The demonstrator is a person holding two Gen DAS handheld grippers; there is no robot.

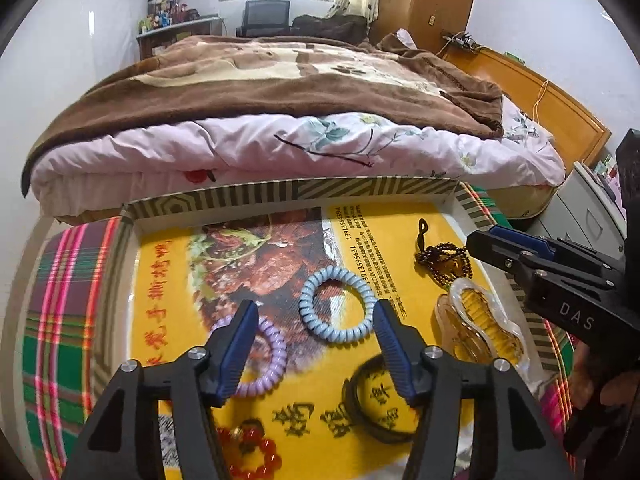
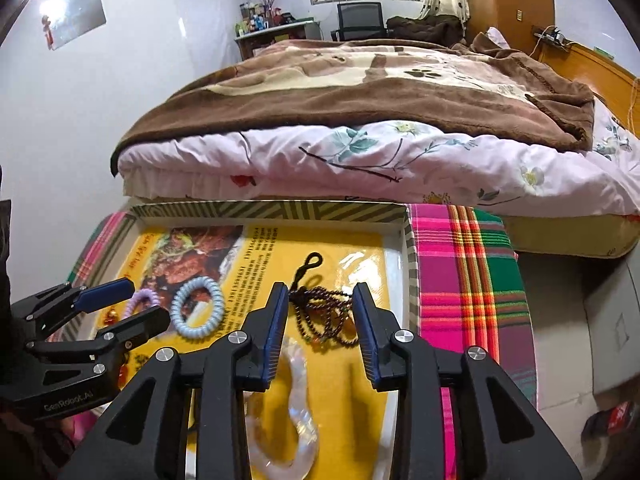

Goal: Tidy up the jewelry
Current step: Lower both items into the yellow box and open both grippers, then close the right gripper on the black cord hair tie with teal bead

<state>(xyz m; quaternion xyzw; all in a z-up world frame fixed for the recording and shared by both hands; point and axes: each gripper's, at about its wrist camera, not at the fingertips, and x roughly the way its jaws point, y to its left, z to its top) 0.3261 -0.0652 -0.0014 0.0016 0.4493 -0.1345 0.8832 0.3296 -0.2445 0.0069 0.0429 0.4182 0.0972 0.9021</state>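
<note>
the left gripper (image 1: 316, 320) stands with its two blue-padded fingers well apart and nothing pinched between them; in the left wrist view a blue coil hair tie (image 1: 338, 306) lies flat in the gap at centre frame, just beside the right pad, and whether it touches that pad cannot be told. a purple coil hair tie (image 1: 260, 356) lies partly under the left finger, lower left of centre. a red bead bracelet (image 1: 250, 454) sits at the bottom edge, and a dark ring-shaped band (image 1: 380, 400) lies lower right of centre. the right gripper (image 2: 320, 308) also has its fingers parted around empty air; in the right wrist view a dark bead necklace (image 2: 324, 312) with a black cord loop lies in a heap beyond and between the pads, at centre frame. a clear hair clip (image 2: 296, 400) lies below it, showing between the fingers toward the bottom of the frame. all these pieces rest inside a shallow box (image 1: 360, 190) with a striped rim, lined with a yellow printed flyer (image 1: 168, 272). the box sits on a plaid cloth (image 2: 460, 280) that fills the right middle of the right wrist view. behind it, across the upper half of both views, is a bed (image 1: 280, 148) with a pale floral quilt and a brown blanket (image 1: 280, 76). a person's hand (image 1: 608, 396) grips the right tool's handle at the right edge of the left wrist view.
</note>
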